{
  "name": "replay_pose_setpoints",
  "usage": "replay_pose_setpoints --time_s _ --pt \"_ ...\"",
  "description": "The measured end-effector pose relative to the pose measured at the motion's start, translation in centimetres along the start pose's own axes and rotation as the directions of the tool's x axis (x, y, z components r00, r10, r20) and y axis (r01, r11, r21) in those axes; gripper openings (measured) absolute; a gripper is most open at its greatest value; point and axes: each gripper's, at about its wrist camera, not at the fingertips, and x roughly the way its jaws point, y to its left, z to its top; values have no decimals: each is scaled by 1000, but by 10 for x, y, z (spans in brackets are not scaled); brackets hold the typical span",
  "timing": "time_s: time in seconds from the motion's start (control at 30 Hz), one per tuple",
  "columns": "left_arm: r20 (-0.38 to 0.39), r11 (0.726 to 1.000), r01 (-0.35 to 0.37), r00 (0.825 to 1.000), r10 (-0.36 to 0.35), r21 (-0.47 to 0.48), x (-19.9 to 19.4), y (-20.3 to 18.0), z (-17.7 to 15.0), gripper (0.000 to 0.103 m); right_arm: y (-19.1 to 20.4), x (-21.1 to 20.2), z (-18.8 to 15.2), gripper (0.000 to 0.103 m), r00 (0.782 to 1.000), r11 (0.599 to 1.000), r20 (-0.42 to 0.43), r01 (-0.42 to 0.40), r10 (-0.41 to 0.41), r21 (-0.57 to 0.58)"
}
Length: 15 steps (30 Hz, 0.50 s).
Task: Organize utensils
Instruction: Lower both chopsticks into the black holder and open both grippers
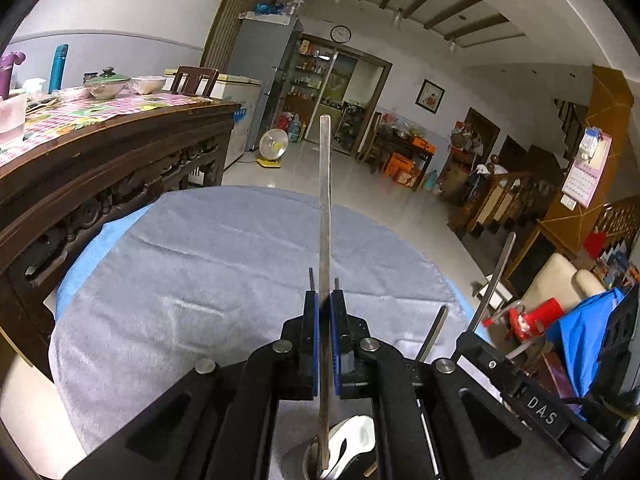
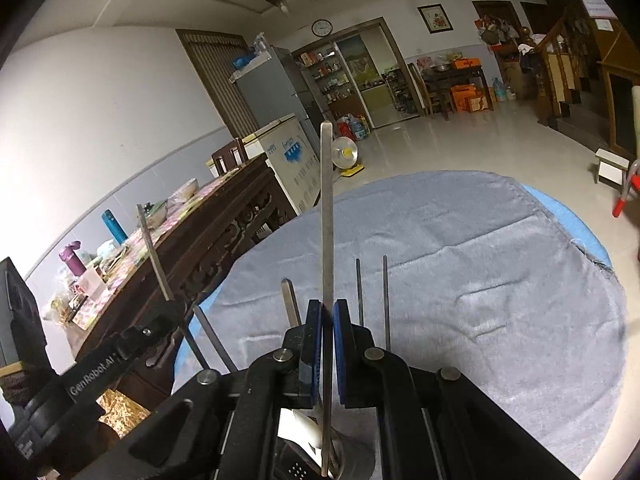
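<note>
A lived-in family home, open dining and living hall

A carved wooden sideboard [image 1: 100, 168] carries covered bowls [image 1: 107, 84] and flasks [image 1: 58, 67]; beyond stand a fridge [image 1: 264, 80], chest freezer [image 1: 236, 92], pantry shelves [image 1: 308, 72], wall clock [image 1: 341, 34], framed picture [image 1: 430, 96], wall calendar [image 1: 586, 168] and wooden staircase [image 1: 516, 196].

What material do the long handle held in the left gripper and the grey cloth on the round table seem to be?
The handle looks like metal, probably stainless steel: grey, flat, thin, with a dull brushed sheen. The left gripper is shut on it. The cloth looks like a soft towel fabric, perhaps terry or microfibre: matt, fuzzy nap, with gentle creases. I cannot tell the exact fibre.
</note>
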Motion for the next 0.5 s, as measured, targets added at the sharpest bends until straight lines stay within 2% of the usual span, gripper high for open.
replay_pose_setpoints --time_s 0.5 --pt "-1 999 -30 1000 30 35 7 -2 -28 6 4 7 -27 7 999 997 4 43 -43 -66"
